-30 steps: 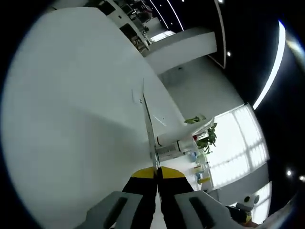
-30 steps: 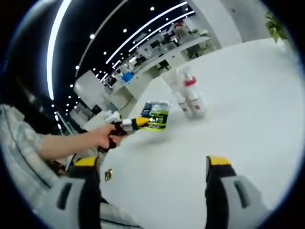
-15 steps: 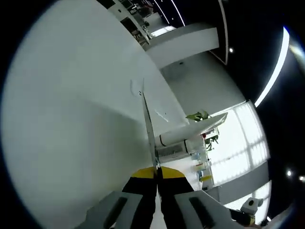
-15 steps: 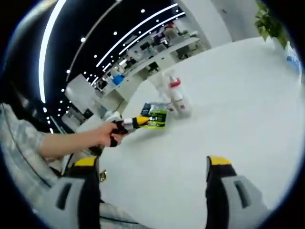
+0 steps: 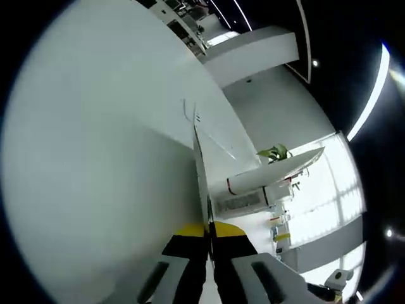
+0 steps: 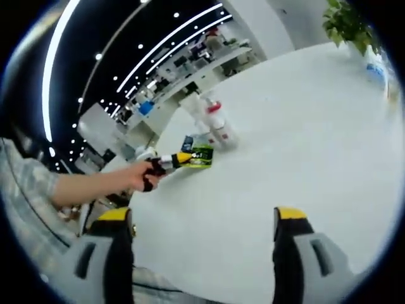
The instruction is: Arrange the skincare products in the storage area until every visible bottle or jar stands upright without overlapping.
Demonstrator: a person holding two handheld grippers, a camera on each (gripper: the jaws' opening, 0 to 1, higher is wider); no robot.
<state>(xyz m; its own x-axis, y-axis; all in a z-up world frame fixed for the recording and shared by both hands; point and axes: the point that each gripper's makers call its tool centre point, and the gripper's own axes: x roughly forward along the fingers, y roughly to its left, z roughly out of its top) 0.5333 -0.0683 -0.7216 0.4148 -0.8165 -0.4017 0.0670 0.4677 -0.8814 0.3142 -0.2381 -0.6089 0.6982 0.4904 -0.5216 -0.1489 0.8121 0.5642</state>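
Since the earlier frame, the green sachet [image 6: 200, 156] held in the left gripper [image 6: 183, 158] has been carried closer to the two white bottles [image 6: 215, 125], and now hangs just beside them above the white worktop [image 6: 304, 145]; in the right gripper view the whole group also sits smaller and farther off than before. The sachet appears as a thin flat pack, seen edge-on [image 5: 200, 171] in the left gripper view, where the left jaws are pressed together on its lower edge. The bottles, one with a red cap, stand upright and close together. To complete the placing step well, bring the sachet down beside the bottles without brushing them, settle its lower edge on the worktop so that it stands clear of both, and release only once it is steady; a thin pack is likely to topple if let go tilted. The right gripper [image 6: 202, 221] hovers well back from the group, its jaws spread wide and holding nothing. A person's hand [image 6: 142, 174] grips the left tool.
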